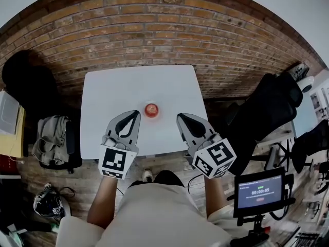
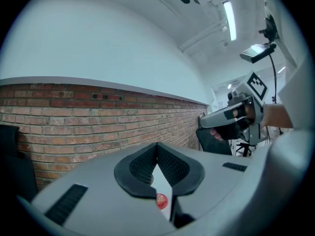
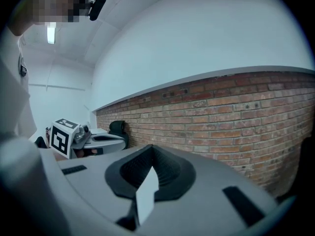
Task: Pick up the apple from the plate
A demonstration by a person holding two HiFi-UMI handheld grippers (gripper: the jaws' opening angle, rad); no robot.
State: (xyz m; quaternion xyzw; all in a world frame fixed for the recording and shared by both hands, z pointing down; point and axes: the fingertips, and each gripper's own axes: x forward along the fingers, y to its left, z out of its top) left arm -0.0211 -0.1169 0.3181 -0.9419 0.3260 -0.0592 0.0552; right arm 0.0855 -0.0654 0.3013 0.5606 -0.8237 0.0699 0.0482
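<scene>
Backpack (image 1: 54, 138) lies on the floor, left of the white table (image 1: 103, 96). My left gripper (image 1: 134, 115) hangs over the near part of the table and points at the brick wall (image 1: 154, 30) on the far side. Its jaws are clenched tip to tip, with nothing between them. The apple (image 1: 151, 109) sits in the middle of the table, just beyond my two grippers and between their tips, touched by neither. In the left gripper view it peeks red through the gap below the closed pads. My right gripper (image 1: 181, 118) hangs near the apple's right side, level with the left one. Its jaws are also pressed together and empty. A black chair (image 1: 267, 107) stands right of the table, and a small screen (image 1: 259, 191) glows near my right arm.
</scene>
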